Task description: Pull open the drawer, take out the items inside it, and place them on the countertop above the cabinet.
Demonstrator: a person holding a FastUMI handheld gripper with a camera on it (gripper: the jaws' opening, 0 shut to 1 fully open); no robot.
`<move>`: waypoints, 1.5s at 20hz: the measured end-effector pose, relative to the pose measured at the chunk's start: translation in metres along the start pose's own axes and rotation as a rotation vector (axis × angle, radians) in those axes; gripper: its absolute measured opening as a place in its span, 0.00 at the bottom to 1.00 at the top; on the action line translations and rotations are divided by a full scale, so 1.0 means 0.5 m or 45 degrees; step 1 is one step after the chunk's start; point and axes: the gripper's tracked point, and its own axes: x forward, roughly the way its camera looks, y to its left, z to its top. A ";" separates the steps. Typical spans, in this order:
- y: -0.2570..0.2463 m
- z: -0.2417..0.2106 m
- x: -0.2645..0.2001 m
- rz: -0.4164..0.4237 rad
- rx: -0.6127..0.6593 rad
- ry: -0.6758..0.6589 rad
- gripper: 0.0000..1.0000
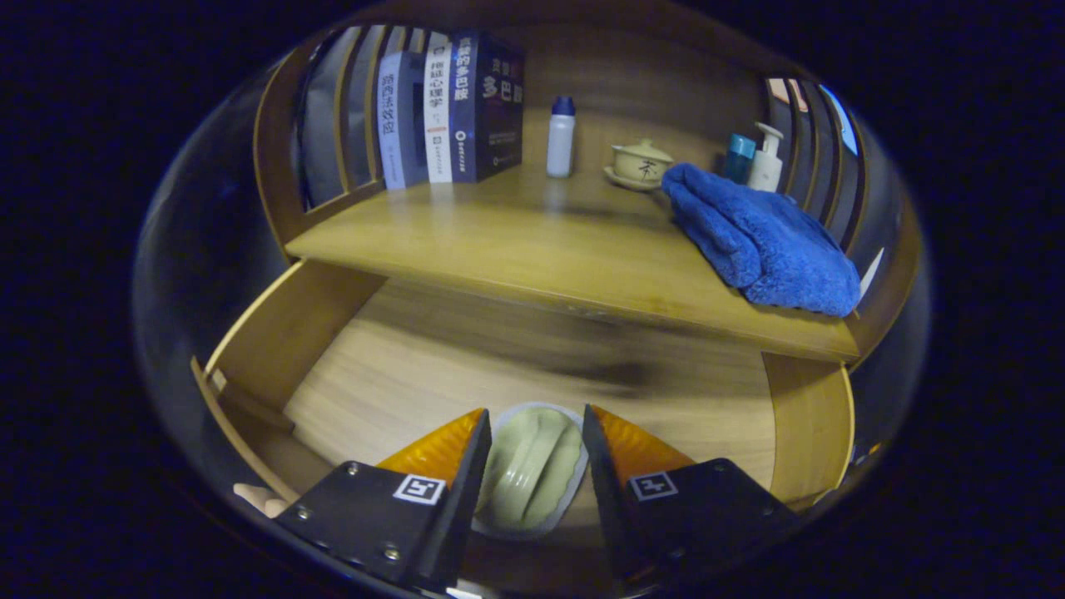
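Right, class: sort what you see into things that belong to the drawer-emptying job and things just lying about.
Job:
- drawer, pulled open
- pale green dish between the fingers
- gripper, fingers either side of the dish; grip unclear
- countertop

Lying about:
- books
- white bottle
- lidded teacup
- blue towel
- pump bottle
- teal container

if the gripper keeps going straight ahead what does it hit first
Probably the pale green ridged oval object lying between the open gripper's fingers in the open wooden drawer; past it, bare drawer floor, though depth is unclear.
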 end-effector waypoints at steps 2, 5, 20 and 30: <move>0.000 -0.008 0.011 0.000 0.024 0.066 0.66; 0.007 -0.029 0.019 0.017 0.016 0.167 0.66; 0.009 0.016 0.002 0.061 0.031 -0.017 0.23; 0.023 0.167 -0.155 0.144 0.061 -0.356 0.23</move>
